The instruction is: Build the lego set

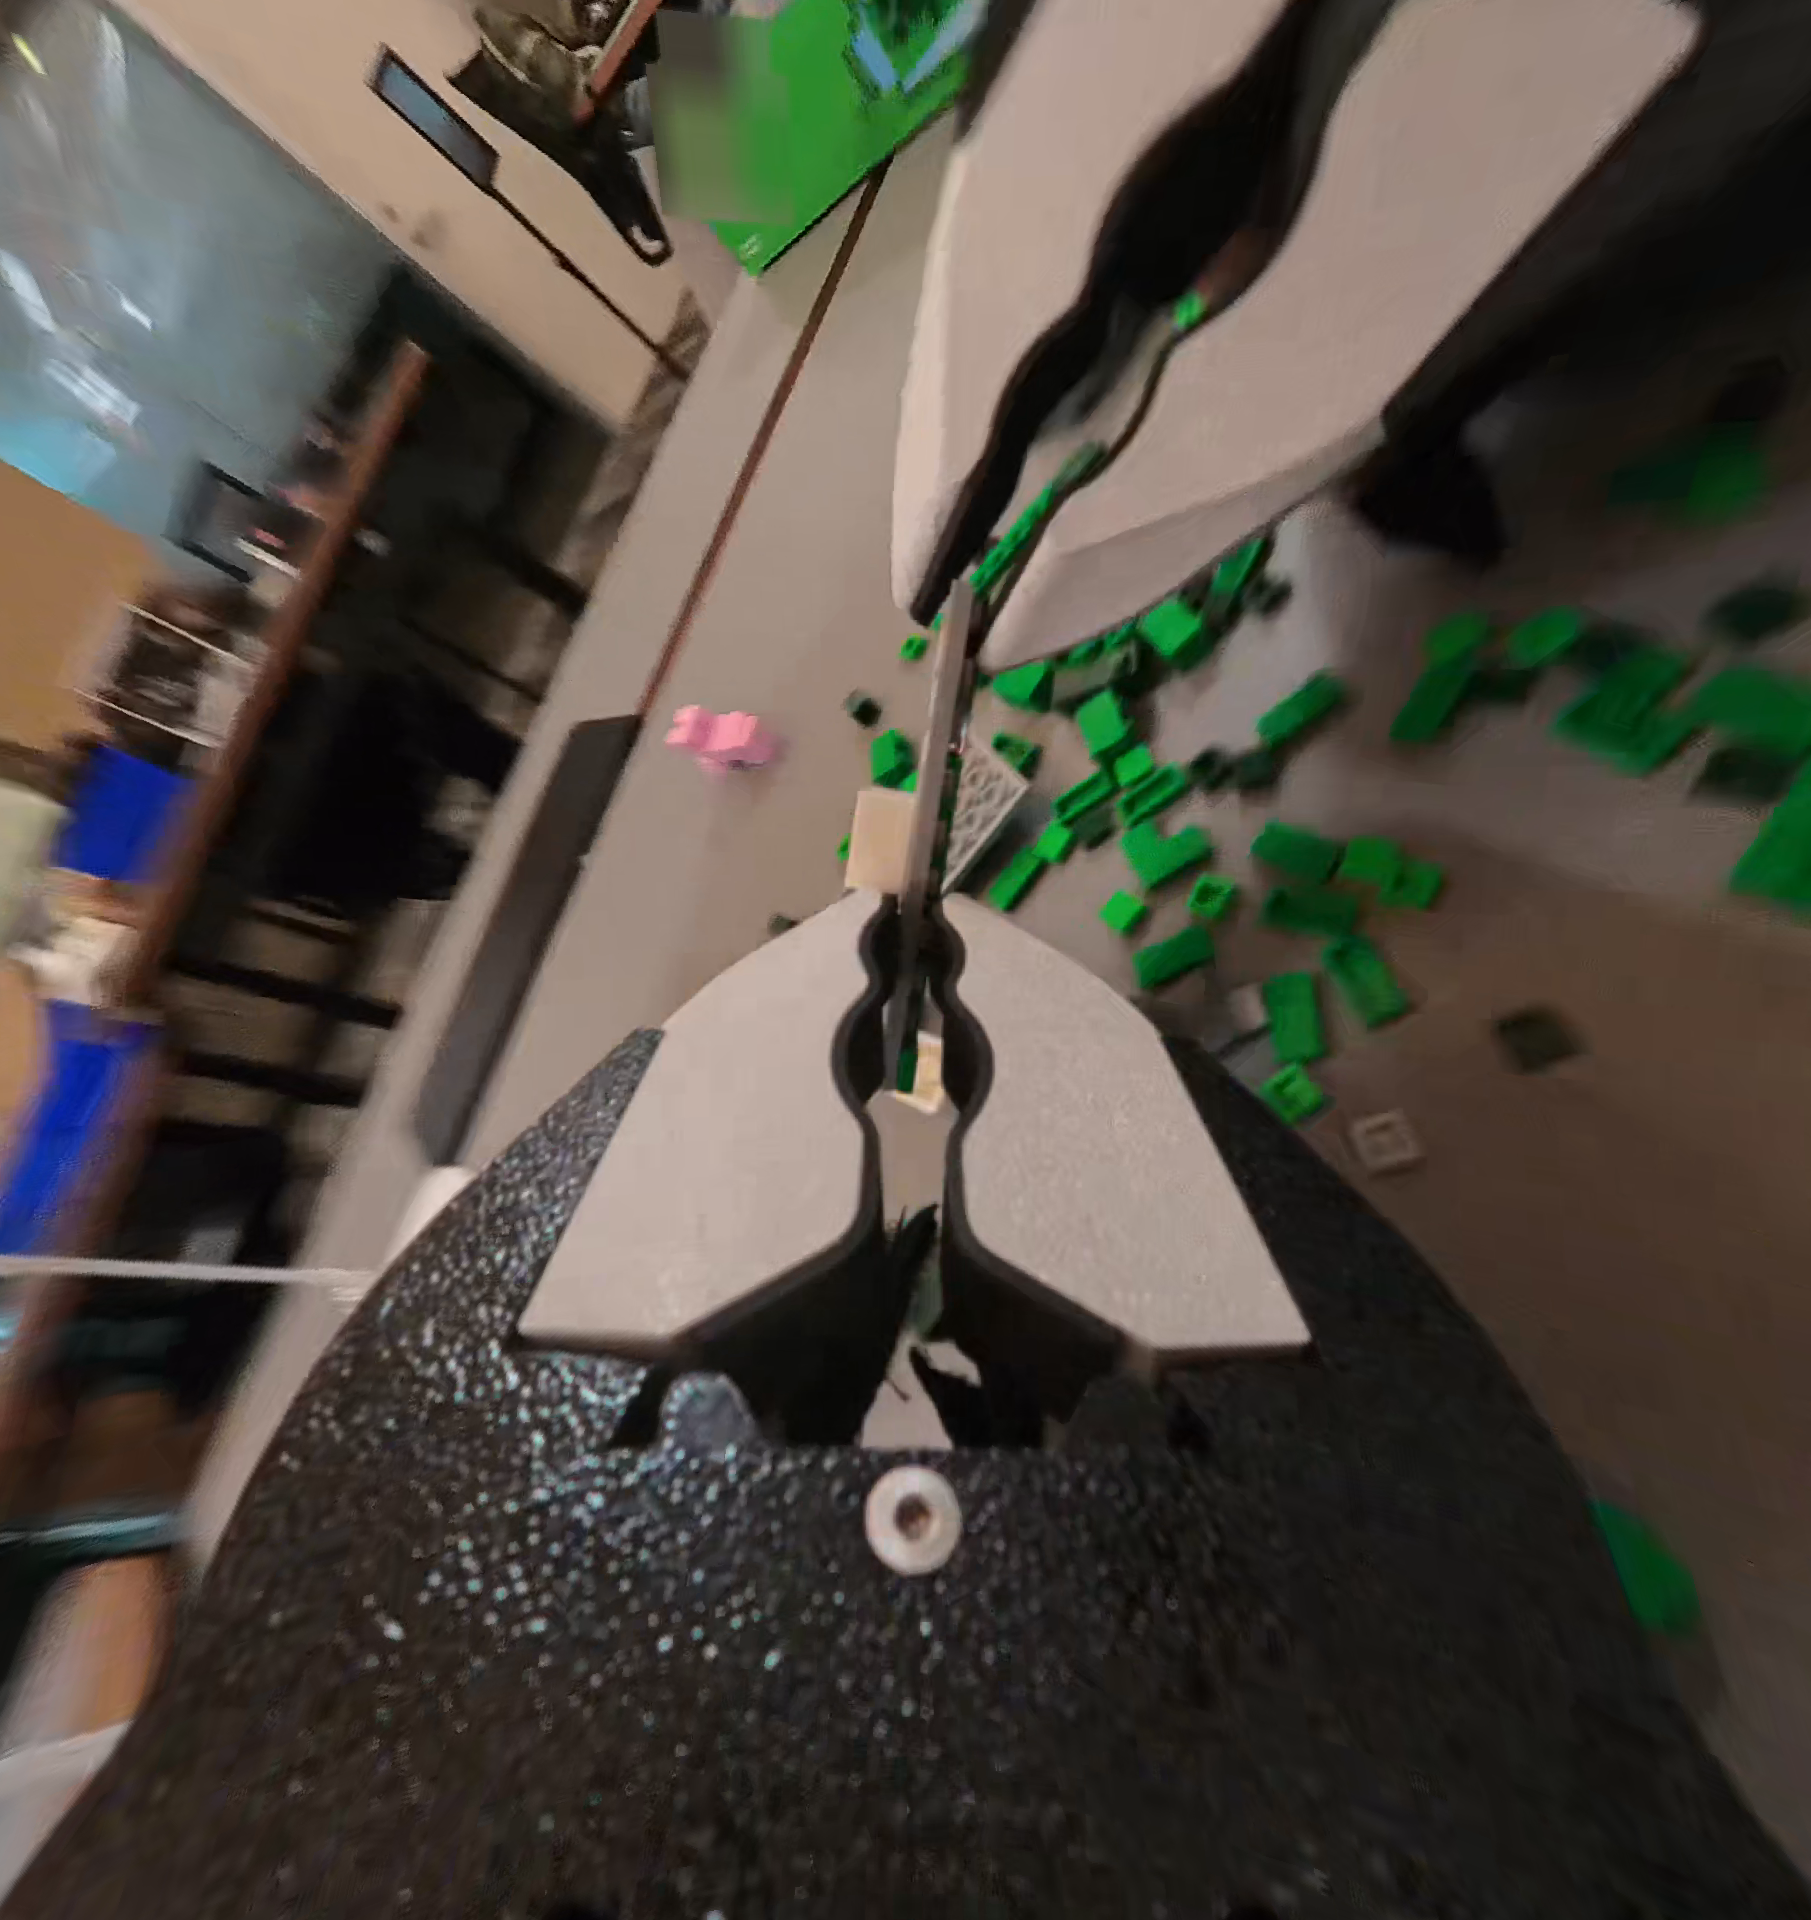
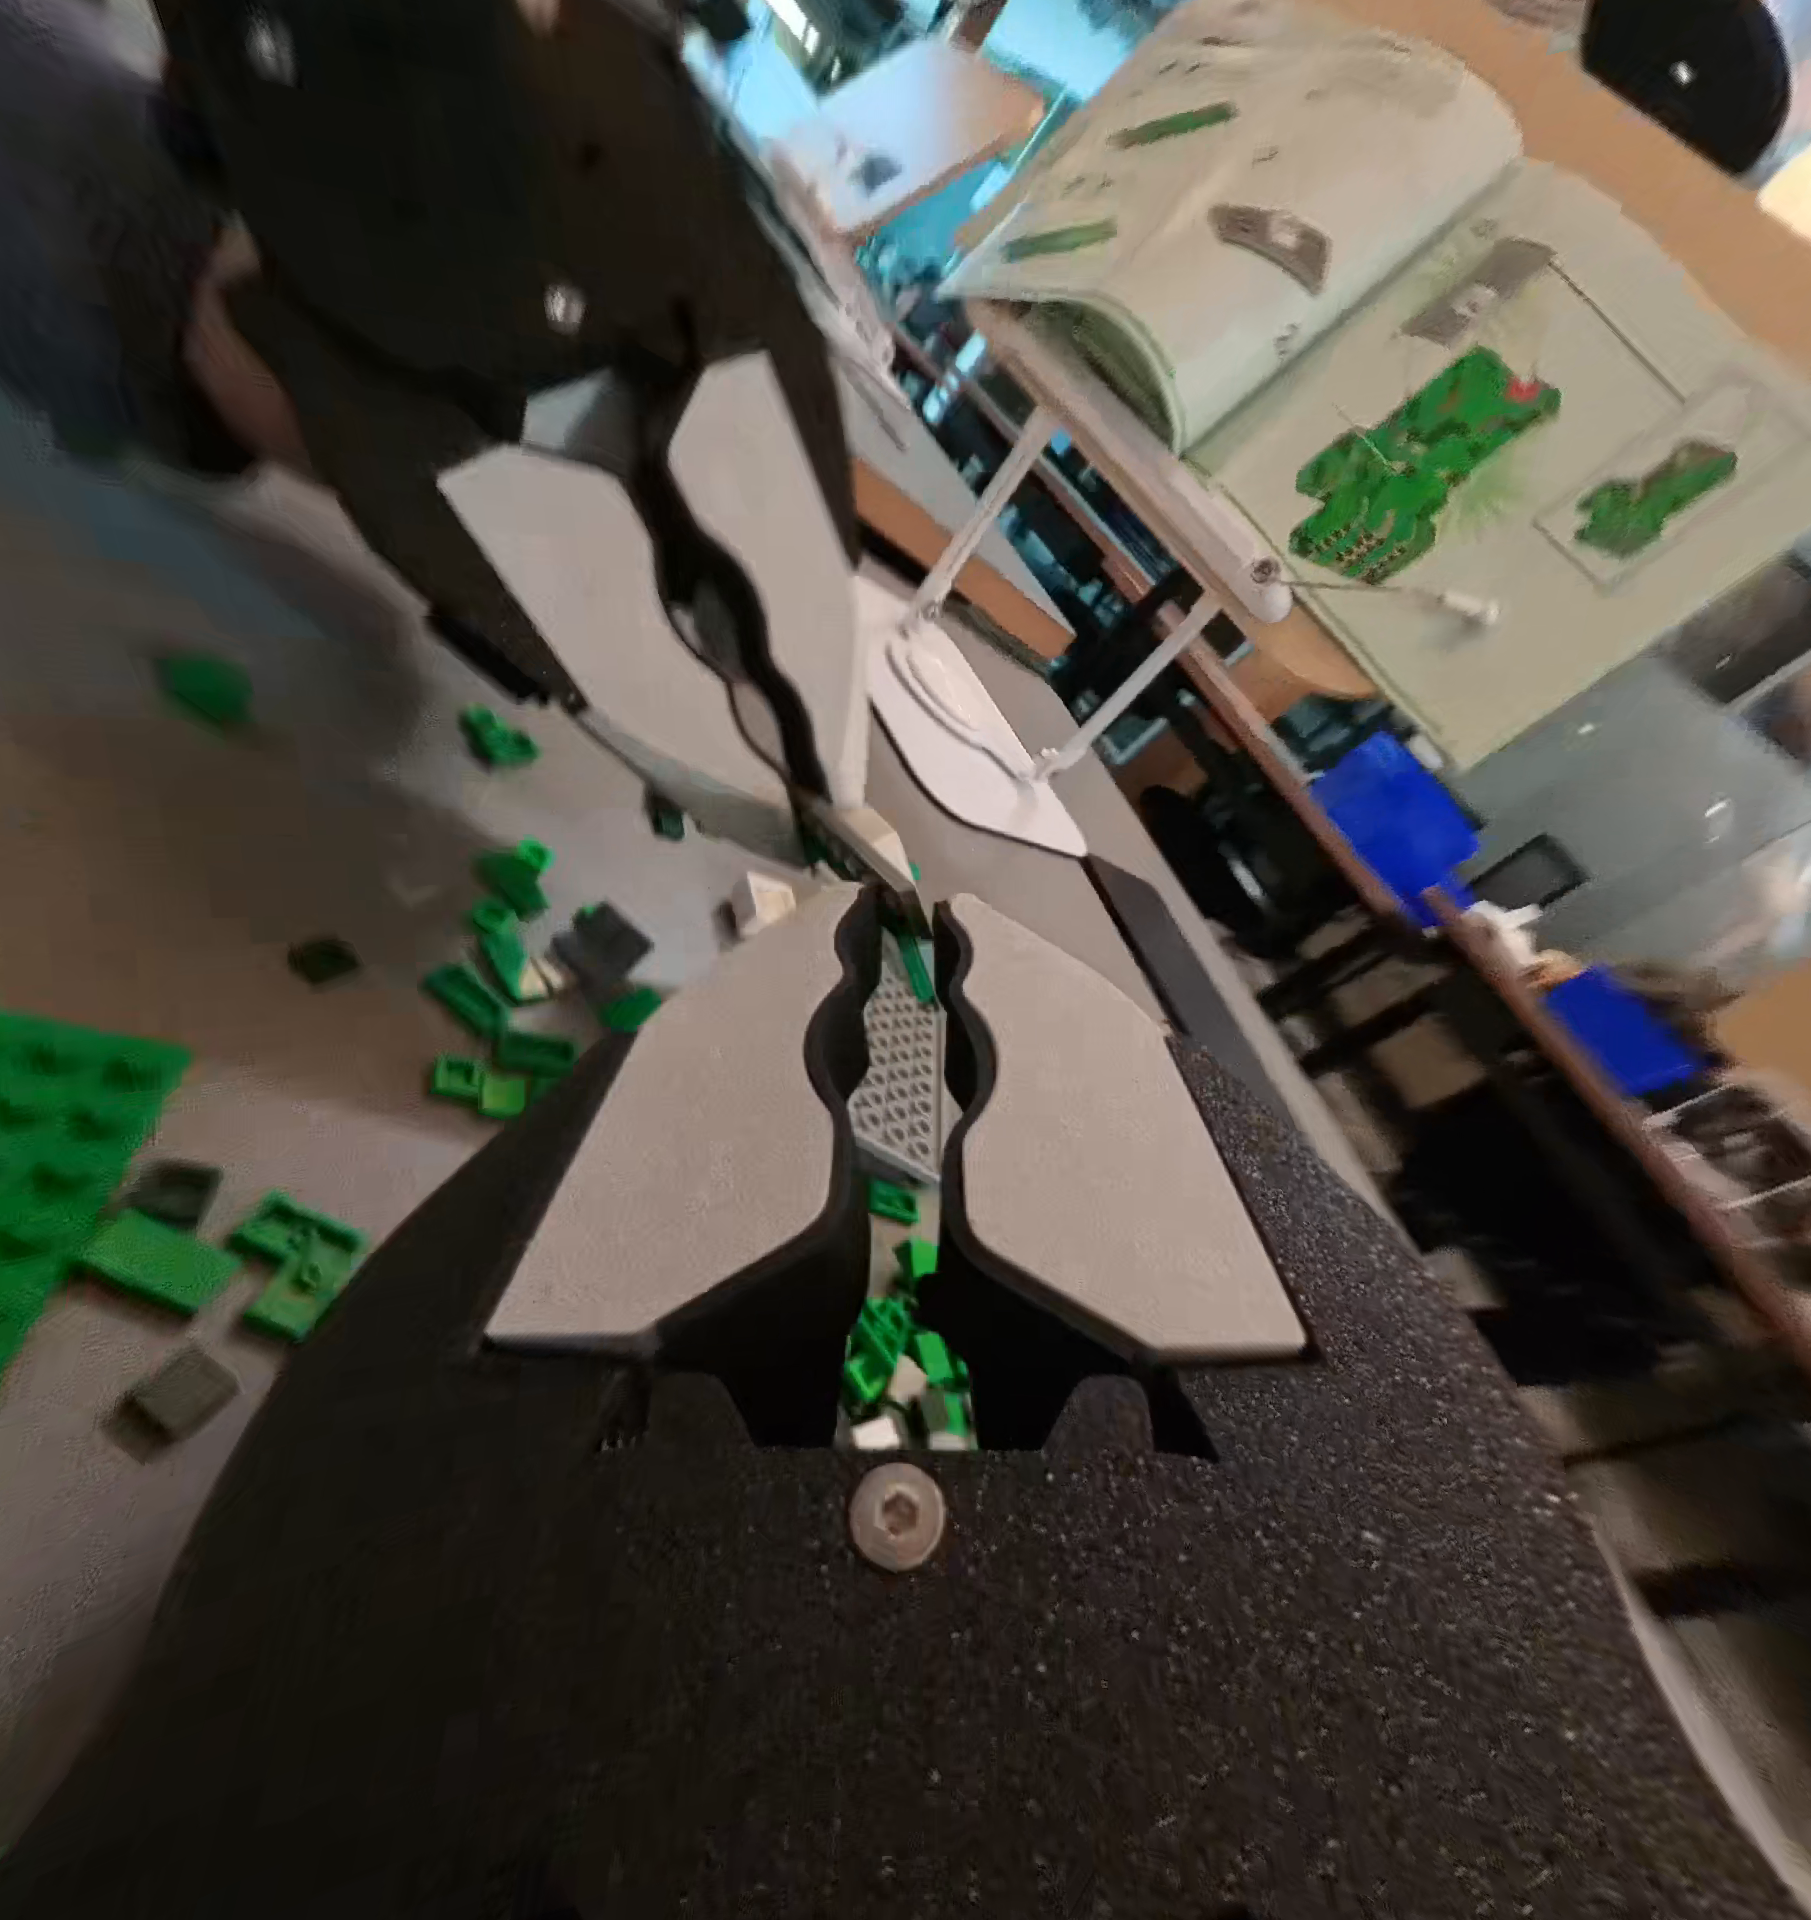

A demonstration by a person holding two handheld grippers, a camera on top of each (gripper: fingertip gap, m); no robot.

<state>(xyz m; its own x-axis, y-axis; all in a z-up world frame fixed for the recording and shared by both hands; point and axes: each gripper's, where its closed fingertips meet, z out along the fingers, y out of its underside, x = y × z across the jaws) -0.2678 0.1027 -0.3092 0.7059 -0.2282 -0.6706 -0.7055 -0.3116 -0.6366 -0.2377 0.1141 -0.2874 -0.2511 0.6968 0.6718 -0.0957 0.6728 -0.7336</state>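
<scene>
A thin grey Lego plate (image 1: pixel 937 748) is held above the table between both grippers, edge-on in the left wrist view. A small white brick (image 1: pixel 875 852) sits on its left face. My left gripper (image 1: pixel 911 920) is shut on the plate's near end. My right gripper (image 1: pixel 958 613) comes in from the top and is shut on the far end. In the right wrist view the plate's lattice underside (image 2: pixel 901 1070) shows between the fingers of my right gripper (image 2: pixel 896 914). My left gripper (image 2: pixel 828 821) meets it from the upper left, by the white brick (image 2: pixel 875 836).
Many loose green bricks (image 1: pixel 1171 831) lie scattered on the grey table (image 1: pixel 1503 1195). A pink piece (image 1: pixel 719 738) lies apart at the left. A large green baseplate (image 2: pixel 28 1143) lies at the left. An open instruction booklet (image 2: pixel 1348 312) rests on a white stand (image 2: pixel 974 748). A green box (image 1: pixel 807 125) stands behind. About 5 cm separates my left fingertips from my right. The pink piece (image 1: pixel 719 738) is about 20 cm from both grippers' fingertips.
</scene>
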